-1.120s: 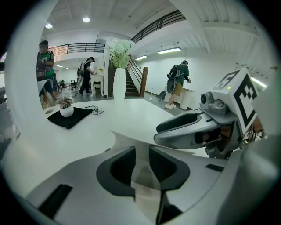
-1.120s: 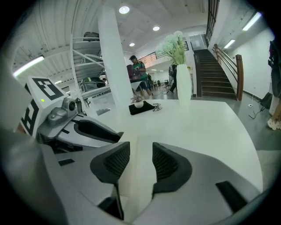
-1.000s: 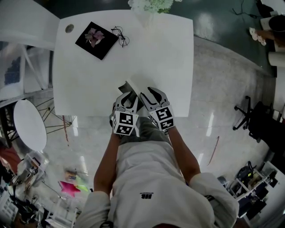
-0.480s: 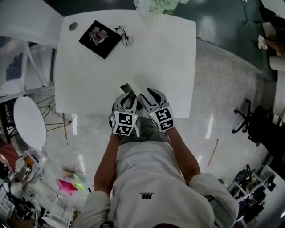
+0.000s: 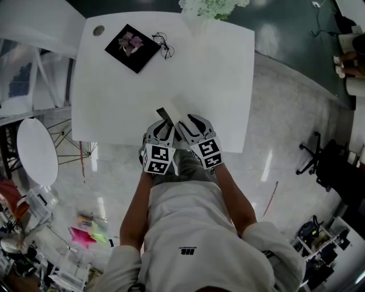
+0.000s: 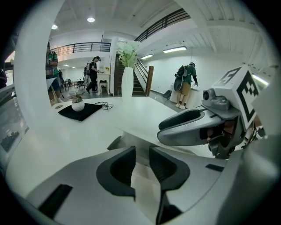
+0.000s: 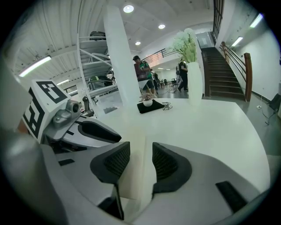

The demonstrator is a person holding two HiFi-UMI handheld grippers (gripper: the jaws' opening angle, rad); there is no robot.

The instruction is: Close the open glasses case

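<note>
The glasses case (image 5: 169, 114) lies at the near edge of the white table (image 5: 217, 85), a white flap raised over a dark inner strip. My left gripper (image 5: 162, 126) sits at its left side and my right gripper (image 5: 186, 124) at its right, close together. In the left gripper view, the left gripper (image 6: 140, 163) is shut on a thin white panel of the case (image 6: 143, 186). In the right gripper view, the right gripper (image 7: 141, 160) is shut on a cream panel of the case (image 7: 137, 149). The case's inside is hidden.
At the table's far left lie a black mat (image 5: 132, 48) with a small potted plant and a pair of glasses (image 5: 163, 45). A vase of white flowers (image 5: 212, 7) stands at the far edge. A white round seat (image 5: 37, 153) is left of the table.
The head view has drifted slightly, so the table sits a little further right. Both grippers stay on the case in the same place.
</note>
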